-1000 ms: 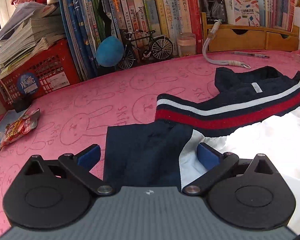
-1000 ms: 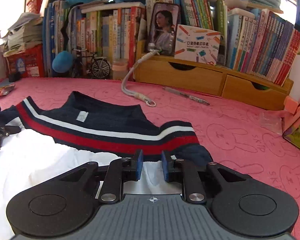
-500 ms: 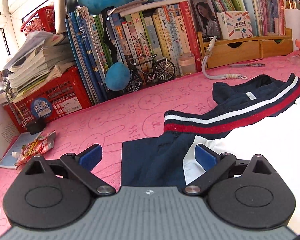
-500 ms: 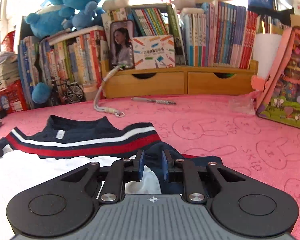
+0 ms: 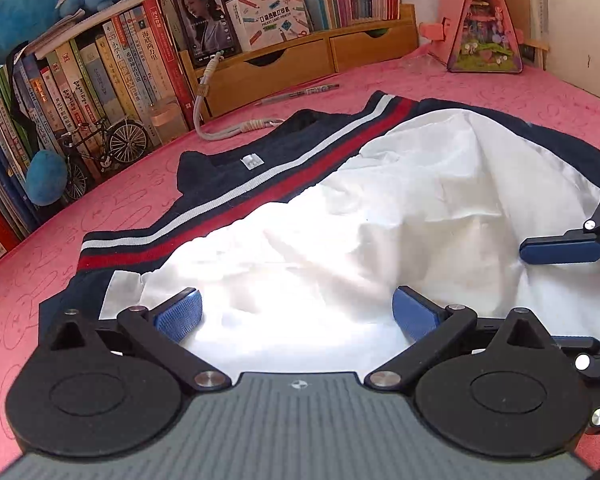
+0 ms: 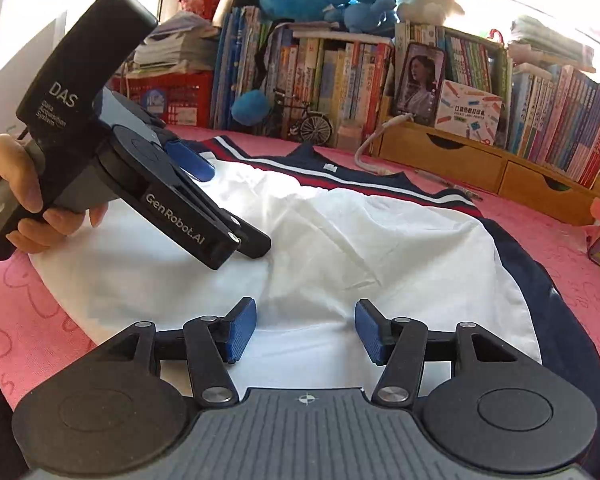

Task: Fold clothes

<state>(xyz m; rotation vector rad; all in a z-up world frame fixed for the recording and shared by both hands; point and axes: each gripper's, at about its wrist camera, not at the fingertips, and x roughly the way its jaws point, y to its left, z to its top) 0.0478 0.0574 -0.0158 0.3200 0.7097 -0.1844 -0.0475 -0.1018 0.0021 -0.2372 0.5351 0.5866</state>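
Note:
A white shirt with a navy yoke and red and white stripes lies flat on the pink bunny-print tablecloth; it also shows in the right wrist view. My left gripper is open and empty, just above the white cloth near its left sleeve. My right gripper is open and empty over the shirt's near white edge. One blue pad of the right gripper shows at the right edge of the left view. The left gripper body, held by a hand, shows in the right view.
Books, a toy bicycle, a wooden drawer box, a white cable and a pen line the far side. A pink toy house stands at the far right. A red basket stands at the far left.
My right gripper opened and let go of the shirt's edge. Both grippers swung over the white body of the shirt. The right sleeve now lies folded in.

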